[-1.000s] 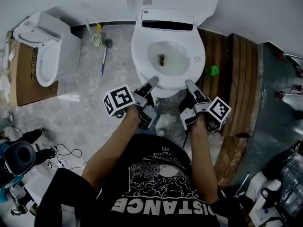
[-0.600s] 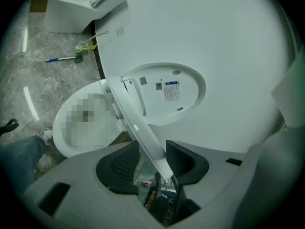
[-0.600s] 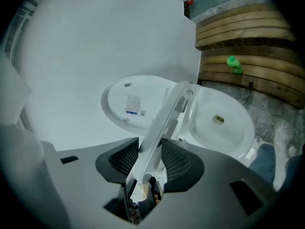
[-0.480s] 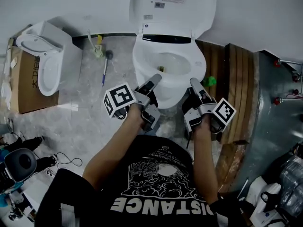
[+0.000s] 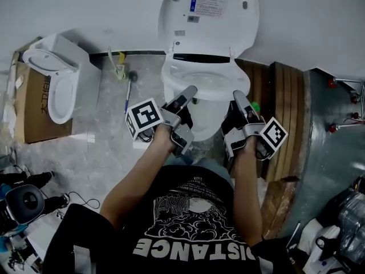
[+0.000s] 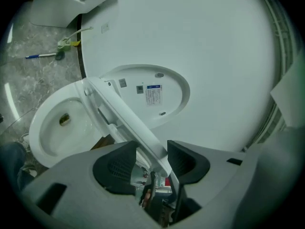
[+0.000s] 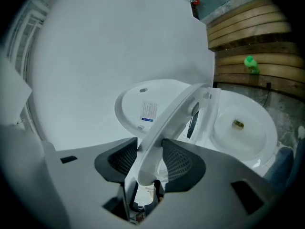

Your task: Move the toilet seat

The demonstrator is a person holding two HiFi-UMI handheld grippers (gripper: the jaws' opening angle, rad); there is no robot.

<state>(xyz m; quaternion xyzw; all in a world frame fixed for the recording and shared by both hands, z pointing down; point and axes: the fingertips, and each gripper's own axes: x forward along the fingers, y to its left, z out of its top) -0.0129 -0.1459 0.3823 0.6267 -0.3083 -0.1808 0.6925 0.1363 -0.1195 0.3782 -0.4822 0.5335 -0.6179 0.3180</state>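
Note:
The white toilet seat is tilted up off the bowl, below the upright lid. My left gripper is at the seat's front left and my right gripper at its front right. In the left gripper view the seat runs between the jaws of the left gripper, against one pad with a gap to the other. In the right gripper view the seat fills the gap of the right gripper, both pads on it. Both pairs of jaws have just been opening.
A second toilet stands on a cardboard box at the left. A brush and a blue pen lie on the floor beside the bowl. Wooden slats run along the right, with a small green object on them. The wall is just behind the lid.
Both grippers have risen with the seat's front edge between their jaws. The seat lay flat on the bowl before and now stands tilted up towards the lid.

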